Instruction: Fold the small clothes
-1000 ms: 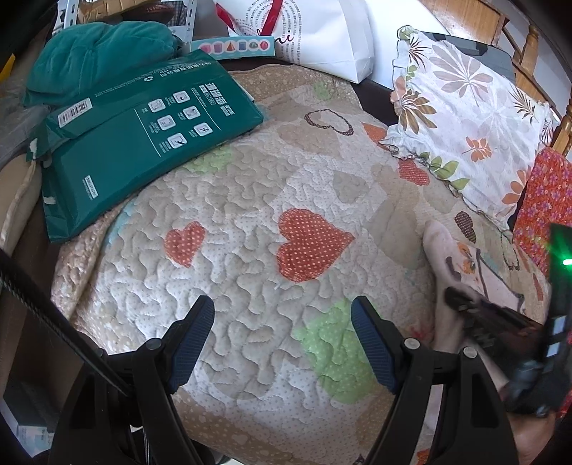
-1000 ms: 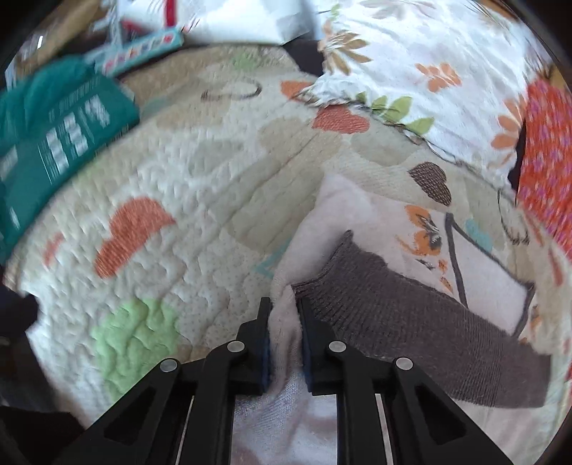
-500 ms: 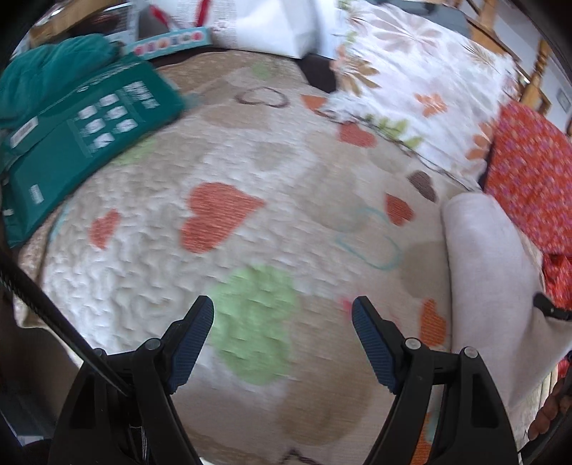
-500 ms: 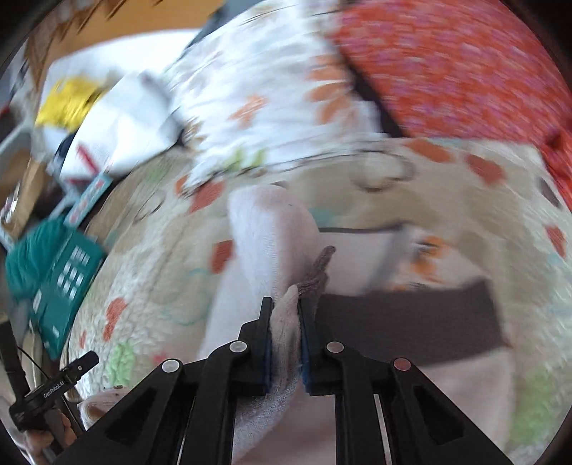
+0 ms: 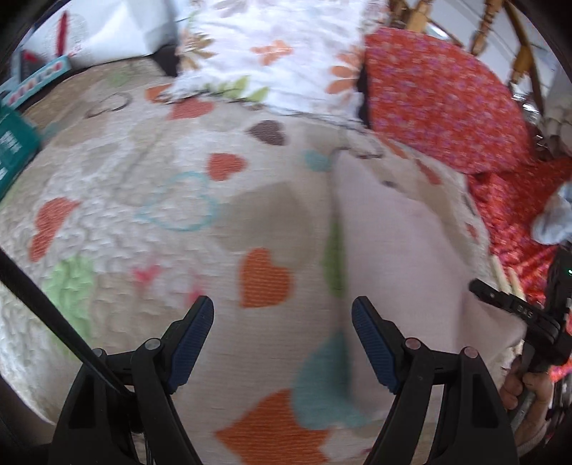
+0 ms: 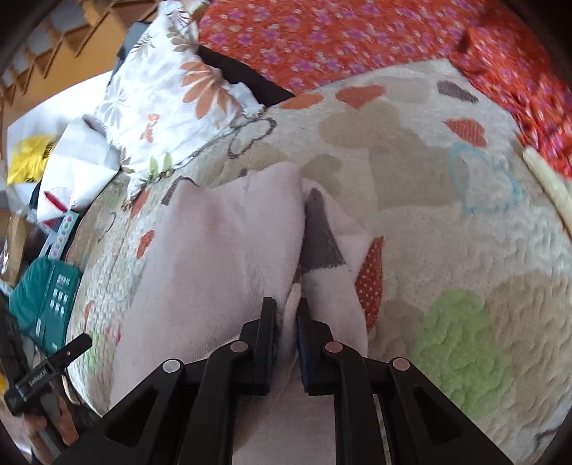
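Note:
A small pale pink fleece garment with a grey knit band lies draped over the heart-patterned quilt. My right gripper is shut on a fold of its fabric near the grey band. In the left wrist view the same pink garment hangs at the right, its plain side showing. My left gripper stands open above the quilt, just left of the garment, with nothing between its fingers. The right gripper's body shows at the right edge there.
A white floral pillow and a red floral cushion lie along the far side of the bed. A teal package sits at the left edge. Wooden chair posts rise behind the cushions.
Both grippers have swung rightward across the quilt. The right one carried the pink garment along, so it now drapes with its plain side up. The teal package has slid out to the left edge.

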The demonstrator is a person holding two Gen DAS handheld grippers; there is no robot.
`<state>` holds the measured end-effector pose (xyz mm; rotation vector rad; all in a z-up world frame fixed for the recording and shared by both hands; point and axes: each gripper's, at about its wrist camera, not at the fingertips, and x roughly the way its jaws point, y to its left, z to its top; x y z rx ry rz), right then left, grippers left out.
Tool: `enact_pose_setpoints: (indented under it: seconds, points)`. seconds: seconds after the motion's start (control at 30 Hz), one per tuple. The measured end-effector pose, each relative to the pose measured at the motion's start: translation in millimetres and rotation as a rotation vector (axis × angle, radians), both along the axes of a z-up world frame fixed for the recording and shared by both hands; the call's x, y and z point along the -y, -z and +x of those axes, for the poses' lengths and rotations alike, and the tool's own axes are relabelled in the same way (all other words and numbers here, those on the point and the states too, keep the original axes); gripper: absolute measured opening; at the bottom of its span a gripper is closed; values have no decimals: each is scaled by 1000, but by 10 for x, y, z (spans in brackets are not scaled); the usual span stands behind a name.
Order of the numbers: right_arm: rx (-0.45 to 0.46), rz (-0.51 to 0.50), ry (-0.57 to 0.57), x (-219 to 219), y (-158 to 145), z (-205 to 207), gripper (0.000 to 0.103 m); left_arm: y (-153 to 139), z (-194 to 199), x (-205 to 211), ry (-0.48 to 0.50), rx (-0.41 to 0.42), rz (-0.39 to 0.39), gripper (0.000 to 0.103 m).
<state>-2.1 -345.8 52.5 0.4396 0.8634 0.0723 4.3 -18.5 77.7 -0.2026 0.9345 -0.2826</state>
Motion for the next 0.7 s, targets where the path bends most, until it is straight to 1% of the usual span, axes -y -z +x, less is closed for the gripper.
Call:
enact_pose_setpoints:
  seconds: [0.07, 0.13, 0.17, 0.2, 0.23, 0.27, 0.3, 0.37, 0.4, 0.43, 0.5, 0.6, 0.63, 0.67, 0.7]
  points:
    - [38, -19, 45, 130, -75, -110, 15, -18, -60, 228, 58, 27, -14, 78]
    - [102, 21, 40, 204, -170, -211, 18, 24, -85, 442, 119, 36, -3, 78]
    - [133, 50, 16, 201, -223, -251, 18, 72, -114, 570, 153, 32, 19, 78]
    - [163, 74, -34, 143, -286, -280, 18, 169, -137, 717, 189, 14, 57, 78]
    - [166, 85, -76, 73, -307, -277, 18, 240, -146, 790, 205, -3, 75, 78]
    - [154, 93, -113, 4, -290, -266, 18, 322, -154, 851, 217, -24, 88, 78]
    - [115, 91, -148, -93, -213, -239, 17, 441, -160, 908, 226, -63, 94, 79]
    - [30, 49, -165, -213, -34, -200, 16, 558, -164, 917, 220, -106, 85, 79]
    - [-30, 8, -162, -249, 109, -194, 16, 567, -177, 899, 215, -107, 75, 79]
    - [-57, -8, -158, -255, 192, -209, 16, 544, -193, 889, 223, -108, 73, 78]
    - [-64, -20, -157, -239, 226, -258, 16, 449, -252, 849, 260, -115, 61, 78]
    - [-88, -32, -172, -199, 194, -291, 15, 220, -337, 695, 274, -53, 22, 78]
    - [-84, -23, -168, -163, 168, -294, 16, 160, -333, 639, 265, -39, 13, 78]
    - [-70, -3, -152, -89, 126, -318, 18, 92, -292, 548, 239, -28, -5, 79]
    - [-40, 23, -118, 20, 45, -306, 19, 56, -224, 473, 210, -26, -28, 82]
